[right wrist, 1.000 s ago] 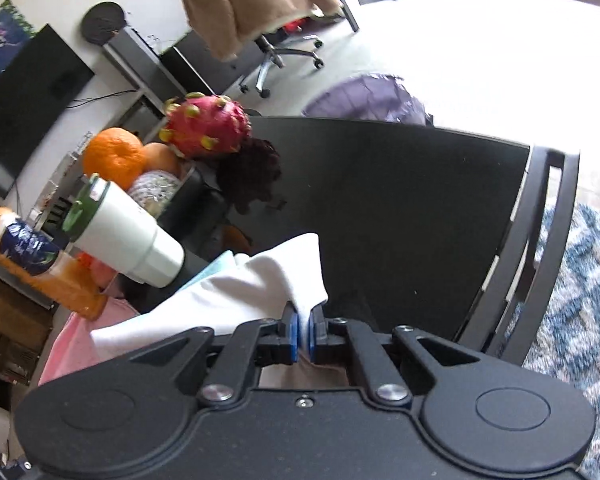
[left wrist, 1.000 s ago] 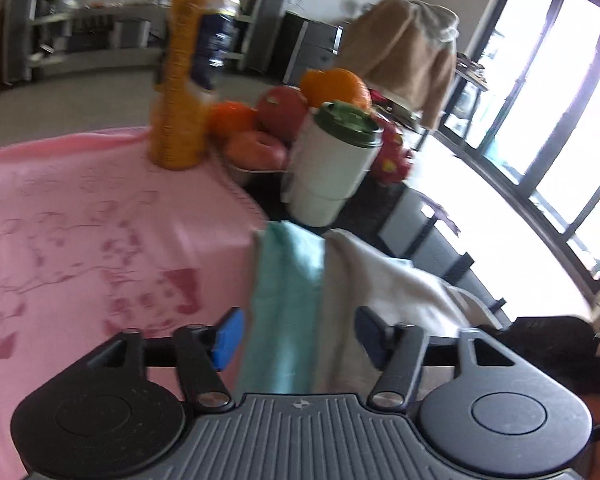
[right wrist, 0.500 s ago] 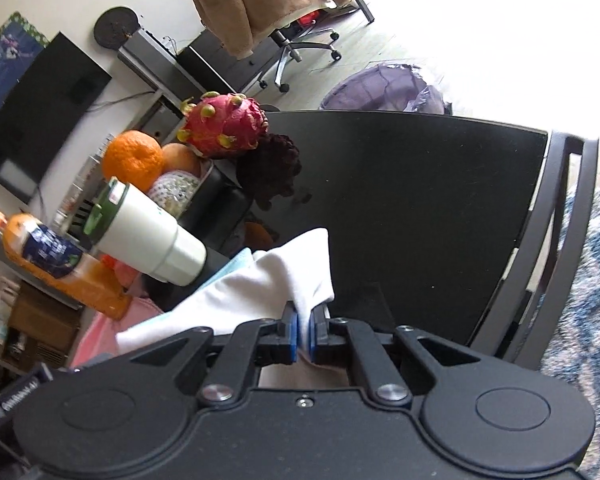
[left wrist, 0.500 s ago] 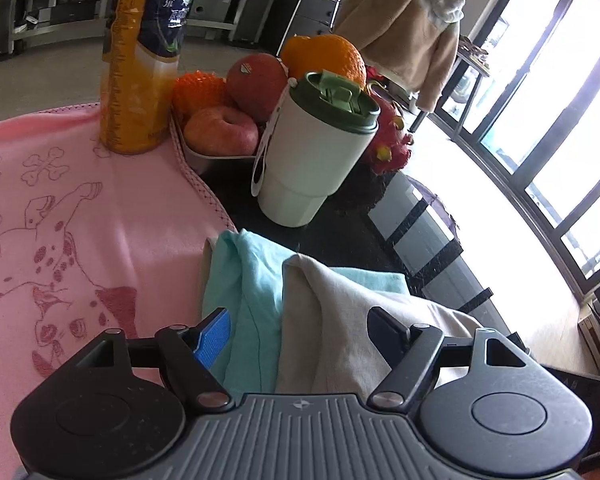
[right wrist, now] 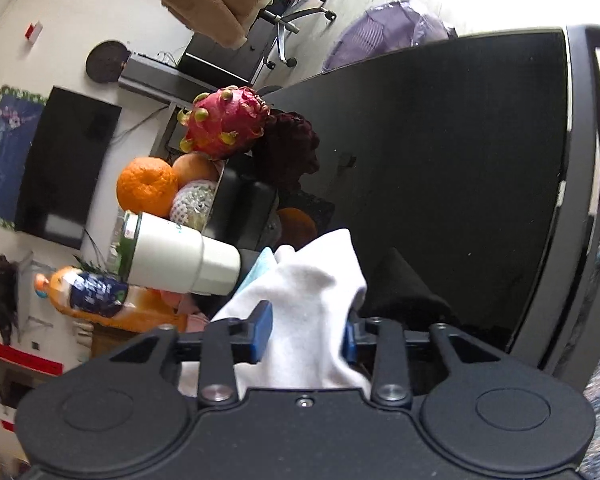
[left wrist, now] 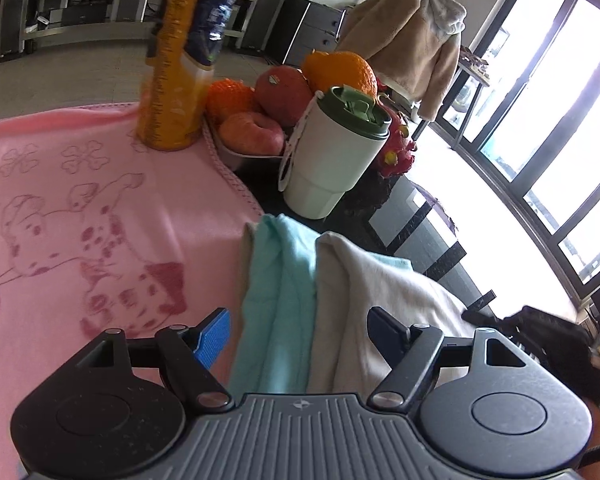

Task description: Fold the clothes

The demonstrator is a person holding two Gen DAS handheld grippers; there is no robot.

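Bench (right wrist: 460, 168): we saw a glossy black top, bare on its far right side, with a chair back at the edge.
Pink blanket (left wrist: 80, 220): it covered the left part of the bench, printed with spotted dogs and clover shapes.
White garment (left wrist: 380, 292): we found it draped over the bench edge, just beside the blanket, running between the fingers of both tools; in the right wrist view its pale fold (right wrist: 312, 304) rose from between the blue pads.
Teal garment (left wrist: 280, 280): it lay against the white garment's left side, partly under it, and touched the blanket's edge.
Left tool (left wrist: 300, 334): we saw its fingers spread wide, astride both garments and gripping neither.
Right tool (right wrist: 306, 334): its fingers stood apart on either side of the white fold; we could not tell whether the pads still pressed the cloth.
Orange drink bottle (left wrist: 184, 56): it stood upright on the far corner of the blanket.
White tumbler (left wrist: 332, 156): green-lidded, it stood on the bare bench just beyond the garments.
Fruit tray (left wrist: 240, 152): behind the tumbler, it held oranges, apples and a dragon fruit (right wrist: 224, 124).
Tan coat (left wrist: 404, 40): we saw it hung over a chair across the room.
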